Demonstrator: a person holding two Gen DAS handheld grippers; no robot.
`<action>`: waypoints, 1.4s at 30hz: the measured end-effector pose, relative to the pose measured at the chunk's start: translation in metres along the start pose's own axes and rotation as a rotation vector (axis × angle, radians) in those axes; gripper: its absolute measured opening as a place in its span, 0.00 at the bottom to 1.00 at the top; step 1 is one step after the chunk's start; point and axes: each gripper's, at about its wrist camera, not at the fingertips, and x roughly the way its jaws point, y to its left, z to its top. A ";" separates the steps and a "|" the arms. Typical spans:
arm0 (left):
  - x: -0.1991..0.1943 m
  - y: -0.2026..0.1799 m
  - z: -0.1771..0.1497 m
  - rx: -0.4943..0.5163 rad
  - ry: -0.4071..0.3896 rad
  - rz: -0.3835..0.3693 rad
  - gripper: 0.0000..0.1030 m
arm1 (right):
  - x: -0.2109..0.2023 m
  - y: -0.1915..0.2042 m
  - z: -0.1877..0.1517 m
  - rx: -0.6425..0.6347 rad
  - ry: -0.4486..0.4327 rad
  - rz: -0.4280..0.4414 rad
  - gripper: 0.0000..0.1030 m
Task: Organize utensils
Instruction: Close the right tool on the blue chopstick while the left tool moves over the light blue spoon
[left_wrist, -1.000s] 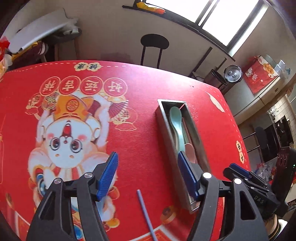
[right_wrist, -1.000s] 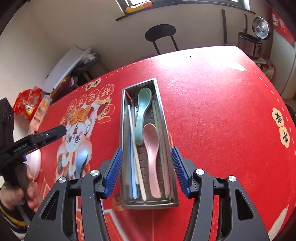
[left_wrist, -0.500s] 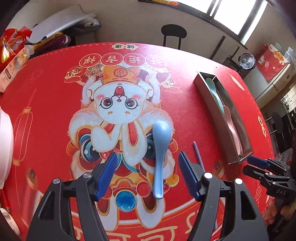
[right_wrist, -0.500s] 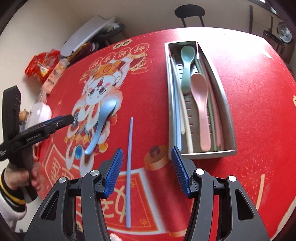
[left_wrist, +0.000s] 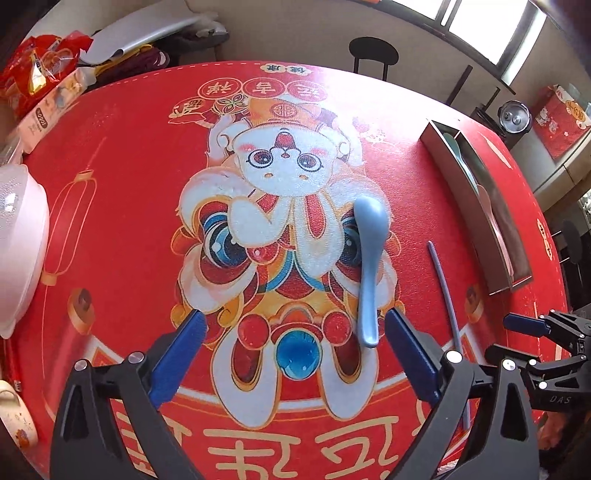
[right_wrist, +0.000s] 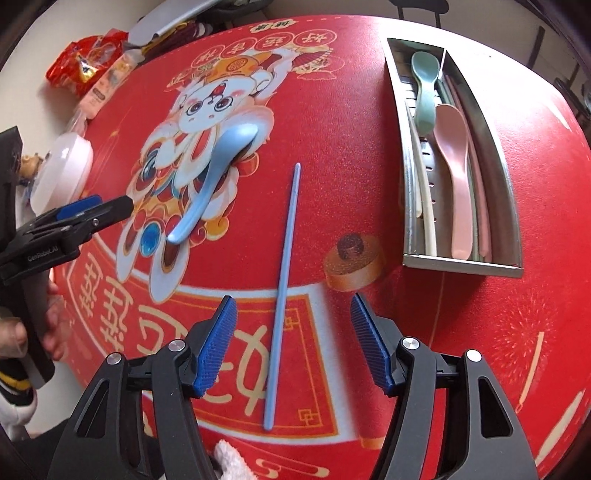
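The spoon (left_wrist: 369, 258) and chopstick (right_wrist: 282, 295) lie loose on the mat (right_wrist: 461, 332) beside the tray (right_wrist: 513, 192), each between the opening, empty jaws of the left gripper (left_wrist: 293, 354) and right gripper (right_wrist: 291, 339), so clamping and lifting seems next.

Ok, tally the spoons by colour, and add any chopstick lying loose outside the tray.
blue spoon: 1, on the tablecloth
green spoon: 1, in the tray
pink spoon: 1, in the tray
blue chopstick: 1, loose on the tablecloth
Total: 4
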 end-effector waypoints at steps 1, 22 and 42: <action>0.001 0.002 -0.001 -0.005 0.001 -0.006 0.93 | 0.004 0.002 -0.001 -0.005 0.016 -0.002 0.60; 0.018 0.003 -0.001 -0.005 0.028 0.012 0.94 | 0.043 0.026 -0.004 -0.115 0.081 -0.200 0.64; 0.020 -0.006 0.004 0.036 0.046 0.027 0.94 | 0.046 0.012 -0.004 -0.067 0.095 -0.202 0.62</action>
